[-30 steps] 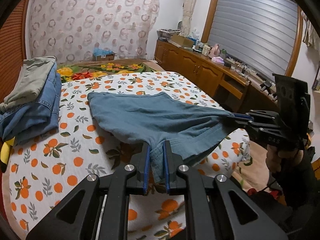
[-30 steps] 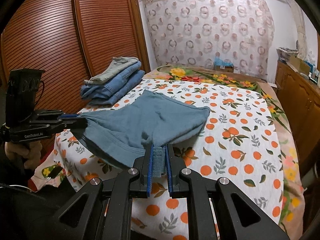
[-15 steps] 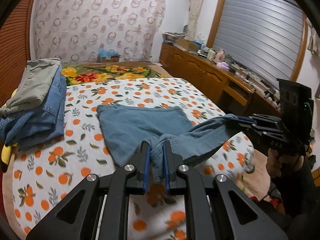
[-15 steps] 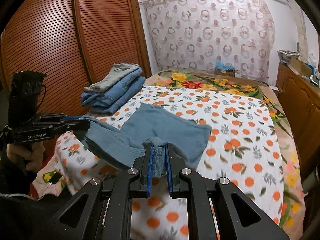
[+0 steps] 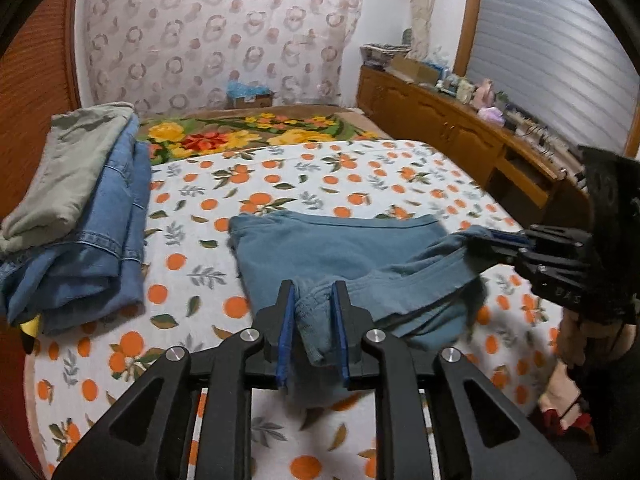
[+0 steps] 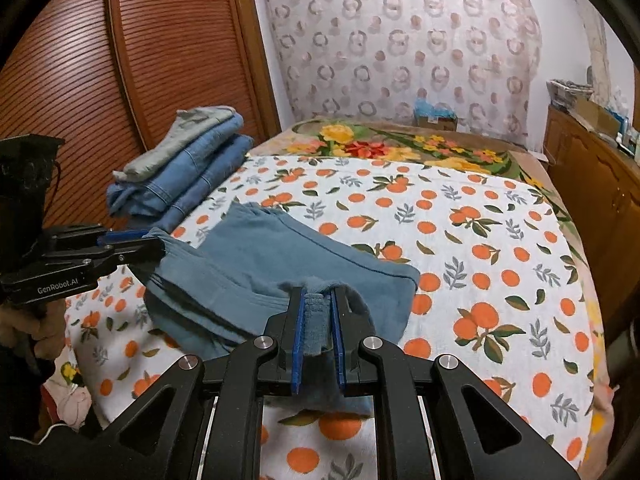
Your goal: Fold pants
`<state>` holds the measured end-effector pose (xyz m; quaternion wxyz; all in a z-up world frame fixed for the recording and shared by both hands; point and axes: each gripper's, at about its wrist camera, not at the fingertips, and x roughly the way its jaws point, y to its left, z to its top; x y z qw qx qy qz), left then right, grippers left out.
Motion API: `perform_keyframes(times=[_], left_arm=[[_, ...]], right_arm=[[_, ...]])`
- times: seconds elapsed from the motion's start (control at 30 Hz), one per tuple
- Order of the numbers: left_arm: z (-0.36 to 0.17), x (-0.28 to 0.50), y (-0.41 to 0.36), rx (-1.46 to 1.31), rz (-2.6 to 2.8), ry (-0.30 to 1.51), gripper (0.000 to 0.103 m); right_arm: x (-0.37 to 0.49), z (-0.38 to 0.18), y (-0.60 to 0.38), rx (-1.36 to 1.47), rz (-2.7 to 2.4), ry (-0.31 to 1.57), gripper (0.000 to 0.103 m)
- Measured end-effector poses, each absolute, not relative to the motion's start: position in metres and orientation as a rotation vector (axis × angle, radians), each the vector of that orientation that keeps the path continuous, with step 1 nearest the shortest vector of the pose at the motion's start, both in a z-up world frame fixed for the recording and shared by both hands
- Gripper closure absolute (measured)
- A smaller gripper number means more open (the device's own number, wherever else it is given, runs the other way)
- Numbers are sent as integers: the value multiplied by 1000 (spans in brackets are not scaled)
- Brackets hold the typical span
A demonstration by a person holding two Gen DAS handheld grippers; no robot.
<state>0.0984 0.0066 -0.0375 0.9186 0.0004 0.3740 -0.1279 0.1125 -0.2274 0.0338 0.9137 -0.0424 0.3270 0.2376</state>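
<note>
Your left tongs [image 5: 313, 320] have just been opening, pants [image 5: 344, 248] edge between them, pads slack; your right tongs [image 6: 318, 320] grip the pants over the bed [image 6: 480, 240].

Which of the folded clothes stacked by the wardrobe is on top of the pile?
The grey-green garment. It lies on top of the stack, and it is the only piece there that is not blue denim; the folded jeans sit beneath it.

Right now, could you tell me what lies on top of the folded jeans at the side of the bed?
A folded grey-green garment lies on top of the folded jeans. Something yellow peeks from under the stack; what it is stays covered.
</note>
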Motion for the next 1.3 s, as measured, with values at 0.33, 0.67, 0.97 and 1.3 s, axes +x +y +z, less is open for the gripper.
perform_keyframes(times=[0.33,0.67,0.97,1.3], left_arm=[[-35,93,20,-2,-246,732,36],[-48,73,35,-51,-246,754,36],[-75,64,32,-47,-277,827,37],[-89,77,17,-24,-321,875,56]], right_arm=[[122,31,-223,-99,456,671,91],[103,41,-238,-84,426,617,68],[80,8,-264,-85,427,727,68],[100,0,-253,-85,461,780,68]])
